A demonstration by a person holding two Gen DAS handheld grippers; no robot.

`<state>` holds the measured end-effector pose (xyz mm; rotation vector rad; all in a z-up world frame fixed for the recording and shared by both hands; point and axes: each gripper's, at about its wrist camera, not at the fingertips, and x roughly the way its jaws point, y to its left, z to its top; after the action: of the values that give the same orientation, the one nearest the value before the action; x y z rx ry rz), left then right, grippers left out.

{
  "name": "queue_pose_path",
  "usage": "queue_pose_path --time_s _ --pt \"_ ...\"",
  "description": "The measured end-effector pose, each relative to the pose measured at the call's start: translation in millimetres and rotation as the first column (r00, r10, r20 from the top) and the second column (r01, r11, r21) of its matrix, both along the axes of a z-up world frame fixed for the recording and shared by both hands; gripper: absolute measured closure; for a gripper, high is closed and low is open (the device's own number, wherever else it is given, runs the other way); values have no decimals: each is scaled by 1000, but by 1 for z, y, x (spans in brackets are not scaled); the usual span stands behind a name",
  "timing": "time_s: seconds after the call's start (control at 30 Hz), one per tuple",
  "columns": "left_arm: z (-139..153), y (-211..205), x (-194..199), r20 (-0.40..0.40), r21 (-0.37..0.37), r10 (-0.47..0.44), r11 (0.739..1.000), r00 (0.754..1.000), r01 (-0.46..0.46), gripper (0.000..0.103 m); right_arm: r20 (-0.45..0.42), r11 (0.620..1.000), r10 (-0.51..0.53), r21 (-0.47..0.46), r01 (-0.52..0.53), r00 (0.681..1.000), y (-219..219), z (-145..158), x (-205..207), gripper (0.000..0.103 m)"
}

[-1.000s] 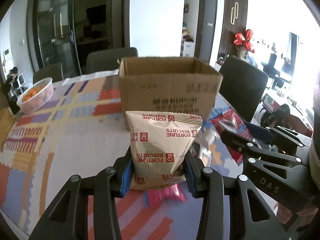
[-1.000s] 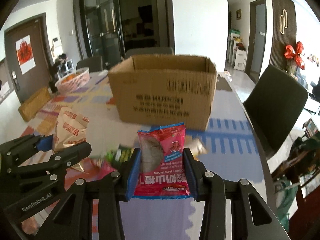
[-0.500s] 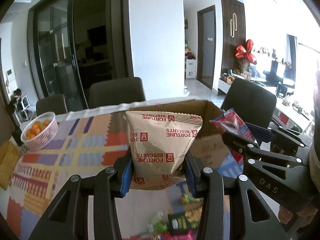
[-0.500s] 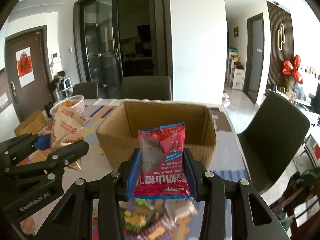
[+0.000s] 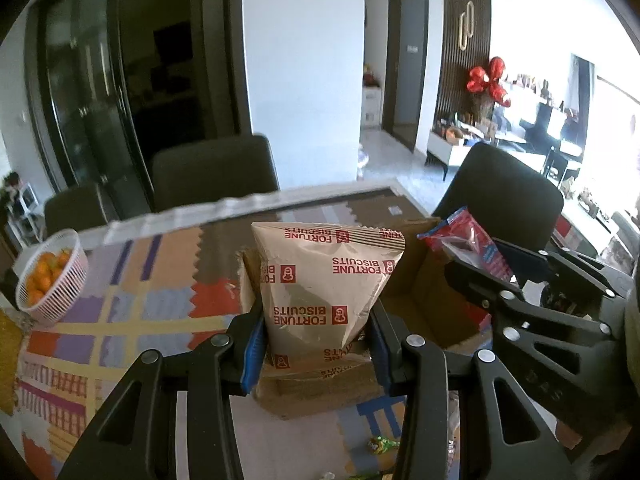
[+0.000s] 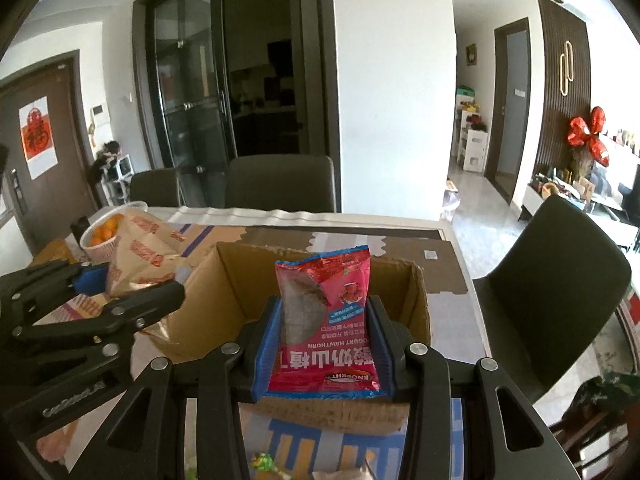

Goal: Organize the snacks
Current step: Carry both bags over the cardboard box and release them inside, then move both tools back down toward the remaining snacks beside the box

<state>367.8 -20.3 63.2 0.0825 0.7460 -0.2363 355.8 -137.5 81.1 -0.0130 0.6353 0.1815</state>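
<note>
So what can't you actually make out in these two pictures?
- Floor of the cardboard box: right wrist view, hidden by the pink hawthorn packet; left wrist view, by the Fortune Biscuits bag.
- Loose snacks on the table: cut off by the bottom edge, behind the right gripper.
- Left gripper covers the bag's bottom.

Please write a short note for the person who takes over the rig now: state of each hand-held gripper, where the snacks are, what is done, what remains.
Left hand-held gripper: shut on the biscuit bag, held in front of the box.
Right hand-held gripper: shut on the red packet, at the open box's near edge.
Done: both snacks are lifted off the table.
Left: nothing dropped yet; release both into the box, then collect the loose snacks lying on the table in front of it. I cannot tell whether the box already holds anything.
</note>
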Motion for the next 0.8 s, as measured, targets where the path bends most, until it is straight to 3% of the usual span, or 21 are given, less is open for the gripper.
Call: queue_pose_path --time_s 0.13,0.23,0.3,0.43,0.57,0.8 --pt "-10 1 27 -93 -36 -6 999 996 3 59 -39 1000 5 -12 -6 999 1 -5 19 61" --pt "-16 -2 36 -120 -5 3 1000 993 -4 58 -78 1000 7 -12 -8 997 2 -13 32 61" --pt "-19 -4 37 -127 13 13 1000 992 -11 48 -89 1000 7 -14 -9 996 2 -18 34 61" --pt "-18 -4 25 -78 53 27 998 997 -23 36 -74 1000 -20 -10 19 997 -1 -19 32 49" --pt "-10 3 8 -14 74 39 997 999 -38 24 -44 1000 -20 -18 19 999 -1 -13 20 49" --pt "5 14 -32 46 85 44 995 998 -48 21 -2 1000 25 -10 -25 1000 6 -3 -12 49"
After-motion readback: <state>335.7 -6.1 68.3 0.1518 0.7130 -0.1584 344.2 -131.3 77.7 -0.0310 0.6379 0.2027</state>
